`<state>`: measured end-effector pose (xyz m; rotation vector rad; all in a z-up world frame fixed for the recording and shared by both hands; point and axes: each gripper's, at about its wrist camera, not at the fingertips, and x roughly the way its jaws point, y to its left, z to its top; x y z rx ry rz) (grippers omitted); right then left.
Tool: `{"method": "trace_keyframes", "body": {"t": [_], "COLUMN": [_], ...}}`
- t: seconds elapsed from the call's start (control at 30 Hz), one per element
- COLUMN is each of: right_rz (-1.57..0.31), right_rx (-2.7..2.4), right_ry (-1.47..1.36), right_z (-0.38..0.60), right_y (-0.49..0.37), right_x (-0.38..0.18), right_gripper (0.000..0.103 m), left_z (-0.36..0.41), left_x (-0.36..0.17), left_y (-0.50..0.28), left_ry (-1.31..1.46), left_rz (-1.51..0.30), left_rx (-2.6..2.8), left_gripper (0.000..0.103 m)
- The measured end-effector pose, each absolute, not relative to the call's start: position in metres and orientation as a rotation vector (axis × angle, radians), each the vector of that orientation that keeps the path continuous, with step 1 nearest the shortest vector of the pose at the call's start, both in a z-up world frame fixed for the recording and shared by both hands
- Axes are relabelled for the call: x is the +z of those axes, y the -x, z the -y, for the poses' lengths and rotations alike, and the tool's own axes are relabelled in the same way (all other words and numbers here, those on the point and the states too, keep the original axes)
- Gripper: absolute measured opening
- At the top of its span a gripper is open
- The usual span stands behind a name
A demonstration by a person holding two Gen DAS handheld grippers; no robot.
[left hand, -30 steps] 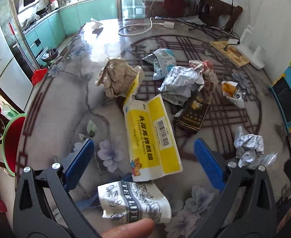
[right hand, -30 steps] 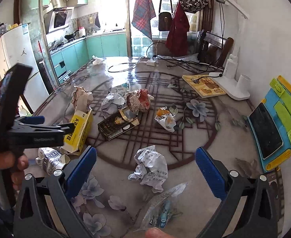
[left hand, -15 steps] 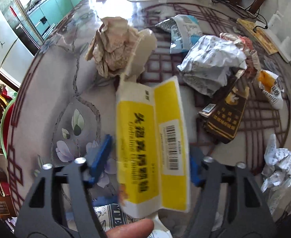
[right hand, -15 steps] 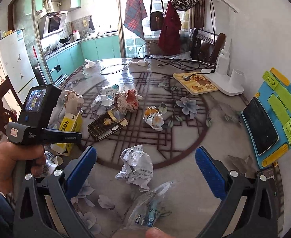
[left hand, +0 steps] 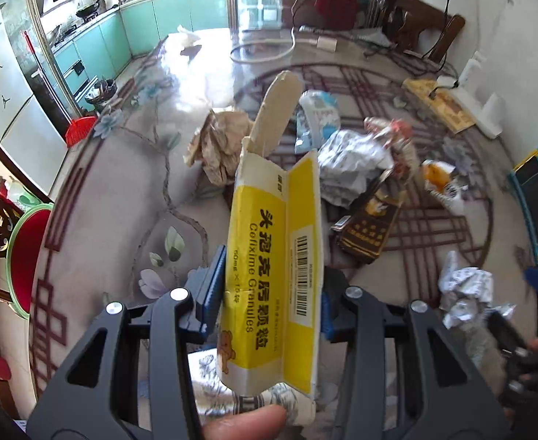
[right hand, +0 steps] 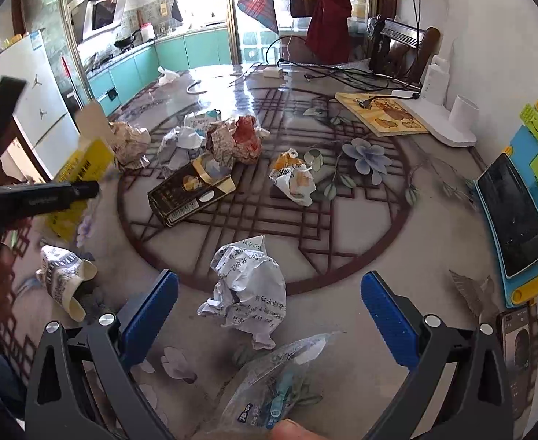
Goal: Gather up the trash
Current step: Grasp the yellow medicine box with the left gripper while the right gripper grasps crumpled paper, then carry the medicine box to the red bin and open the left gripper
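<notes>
My left gripper (left hand: 269, 293) is closing its jaws on a yellow medicine box (left hand: 272, 275); the blue pads press both its sides and it hangs tilted above the table, flap up. The right wrist view shows the same box (right hand: 85, 161) at the left. My right gripper (right hand: 269, 282) stands open just above a crumpled white paper (right hand: 247, 293), with a clear plastic bag (right hand: 276, 385) nearer the camera. A dark carton (right hand: 192, 190), an orange-white wrapper (right hand: 294, 179), a red-brown paper wad (right hand: 236, 143) and a printed paper cup (right hand: 63, 278) lie on the table.
A red bin (left hand: 27, 256) stands beside the table's left edge. A blue tablet holder (right hand: 518, 201), a phone (right hand: 518, 341), a wooden board (right hand: 382, 117) and a white lamp base (right hand: 448, 124) line the right side. Cables lie at the far end.
The left gripper has shut on the yellow box and raised it off the table. The right gripper has sunk closer to the crumpled white paper, still open.
</notes>
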<state>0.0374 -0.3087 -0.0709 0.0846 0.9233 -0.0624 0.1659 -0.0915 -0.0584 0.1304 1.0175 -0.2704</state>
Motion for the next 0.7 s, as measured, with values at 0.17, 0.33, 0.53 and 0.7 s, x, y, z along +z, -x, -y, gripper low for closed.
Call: {"method": "trace_keyframes", "body": {"t": [0.17,0.33,0.53,0.7], "right_rz": [-0.961,-1.020,-1.065,-1.013], "right_rx": [-0.042,-0.035,-0.035,-0.040], "right_ry": [0.026,0.120,0.156,0.147], "right_z": [0.297,0.287,0.280,0.277], "right_y": [-0.053,-0.063,-0.070,-0.067], "right_x": [-0.087,-0.102,-0.115,-0.100], "right_gripper": [0.097,0.089,0.050,0.047], "left_z": [0.075,0.065,0.050,0.031], "left_x": [-0.032,-0.019,-0.013,-0.007], "left_y": [-0.154,-0.149,-0.143,-0.141], "left_ry": [-0.074,-0.043,-0.049,-0.023], "left_rz": [-0.975,-0.954,-0.919,-0.901], "left_rx": [-0.303,-0.321,-0.314,-0.299], "left_gripper": [0.042,0.043,0.045,0.045]}}
